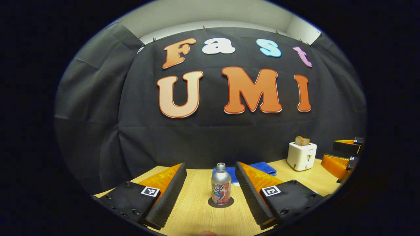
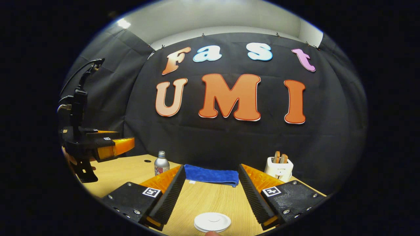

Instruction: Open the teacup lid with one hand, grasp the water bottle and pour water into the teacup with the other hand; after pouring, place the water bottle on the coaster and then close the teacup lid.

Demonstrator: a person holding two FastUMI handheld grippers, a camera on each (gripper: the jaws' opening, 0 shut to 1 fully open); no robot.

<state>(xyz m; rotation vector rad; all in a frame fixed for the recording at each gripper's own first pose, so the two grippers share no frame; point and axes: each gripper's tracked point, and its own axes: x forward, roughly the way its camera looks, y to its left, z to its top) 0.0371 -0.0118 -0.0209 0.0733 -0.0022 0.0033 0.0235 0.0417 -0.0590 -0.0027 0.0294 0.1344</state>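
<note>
You have one bottle [image 1: 220, 188] on one coaster [image 1: 220, 202], one blue cloth [image 2: 211, 175], one toaster [image 1: 301, 156] with two slices of toast [image 2: 280, 157] in it, one white lid [image 2: 212, 222], one table [image 2: 121, 170], and two grippers, left [image 1: 210, 190] and right [image 2: 210, 190].

We see a pale wooden table [image 1: 197, 209]; on it a round dark coaster [image 1: 220, 202] under a silver metal water bottle [image 1: 220, 188]; a folded blue cloth [image 2: 211, 175]; a white toaster [image 1: 301, 156]; a round white teacup lid [image 2: 212, 222].
</note>
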